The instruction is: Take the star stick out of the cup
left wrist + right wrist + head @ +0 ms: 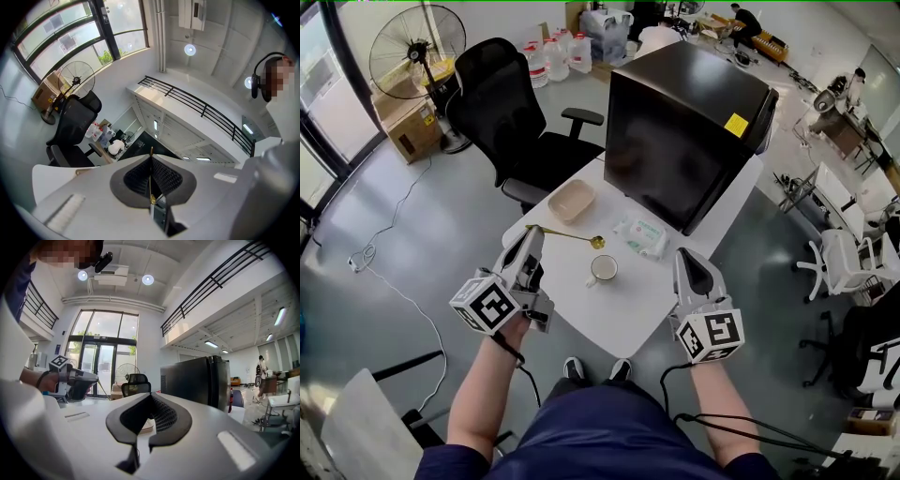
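Note:
A thin gold star stick (567, 234) hangs level over the white table (628, 305), its star end just behind the white cup (603, 270) and clear of it. My left gripper (534, 234) is shut on the stick's other end. In the left gripper view the stick (151, 180) runs as a gold line between the closed pads of the gripper (151, 157), which points up at the ceiling. My right gripper (686, 255) hovers to the right of the cup, jaws together and empty. Its own view shows the closed right gripper (151, 395) and the left gripper (70, 380) with the stick.
A beige bowl (572, 200) and a wipes packet (642, 236) lie on the table behind the cup. A big black cabinet (684, 131) fills the table's far end. A black office chair (502, 112) stands at the left, a floor fan (417, 42) beyond it.

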